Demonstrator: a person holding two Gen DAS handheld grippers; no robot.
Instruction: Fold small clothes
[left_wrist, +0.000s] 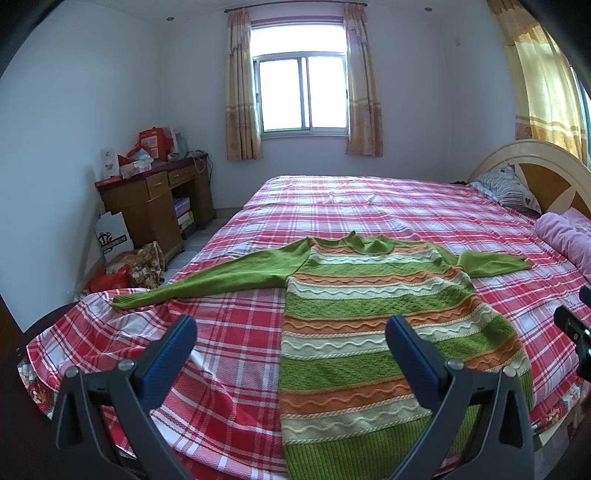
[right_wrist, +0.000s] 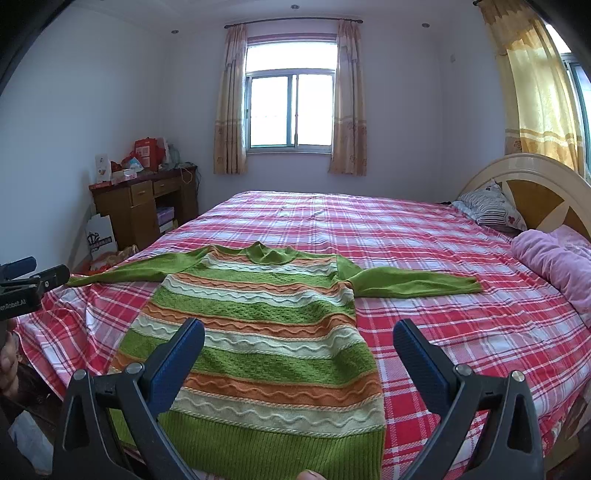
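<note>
Sweater: a knitted sweater (left_wrist: 354, 332) with green, orange and cream stripes lies flat, front up, on the bed (left_wrist: 369, 199), near its foot edge; the hem (right_wrist: 273, 439) is nearest to the cameras and the collar (right_wrist: 271, 254) points toward the window.
Sleeves: both green sleeves are spread out to the sides — the left sleeve (left_wrist: 207, 280) reaches toward the corner of the bed, the right sleeve (right_wrist: 413, 282) lies toward the pink blanket (right_wrist: 554, 258).
Left tongs: the left tongs (left_wrist: 291, 332) are wide open and hold nothing; they hover above the left side edge of the sweater.
Right tongs: the right tongs (right_wrist: 299, 336) are also wide open and empty, above the right side edge.
Handling: I judge the knit to be soft, thick and a little stretchy, light enough for one grip, not slippery — it will sag and drag on the plaid sheet if it is lifted from one point only.
Where to hold: the ribbed cuff (right_wrist: 474, 284) of a sleeve, or the ribbed hem corner, seems the firmest place; a pinch through one layer of the edge should be enough.
Risk: the tongs may catch the sheet together with the knit.
</note>
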